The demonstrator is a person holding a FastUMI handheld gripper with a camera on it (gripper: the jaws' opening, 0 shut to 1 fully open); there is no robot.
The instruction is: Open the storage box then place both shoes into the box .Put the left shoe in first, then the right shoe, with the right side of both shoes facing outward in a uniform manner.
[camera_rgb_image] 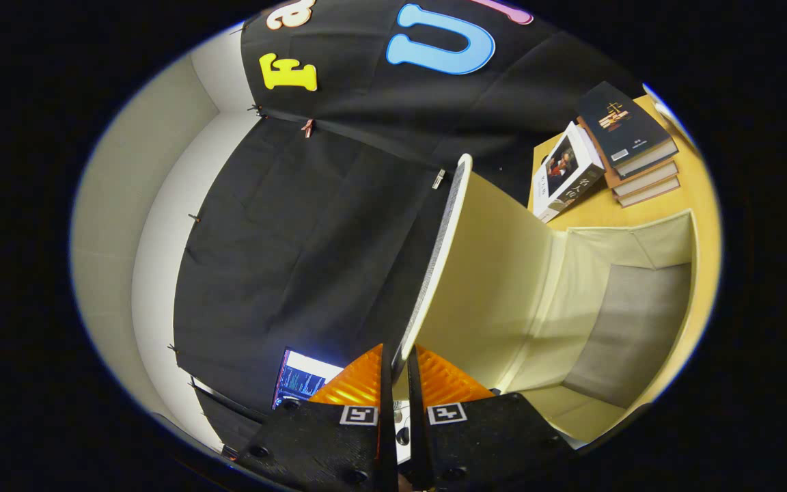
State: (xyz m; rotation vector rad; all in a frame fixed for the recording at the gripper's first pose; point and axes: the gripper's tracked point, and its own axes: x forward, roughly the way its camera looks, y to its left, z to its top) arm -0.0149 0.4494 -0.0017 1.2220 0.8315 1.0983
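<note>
The jaws pinch the raised lid point(475, 273) of the cream fabric storage box point(639, 328), its grey-floored inside showing

Cream storage box point(503, 273), grey-speckled lid edge point(434, 260)

Open cream storage box point(612, 321), lid point(482, 273) raised

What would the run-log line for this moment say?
step: opening storage box | gripper: shut on lid edge | lid: raised | box interior: no shoes visible | books: on table beyond
</note>
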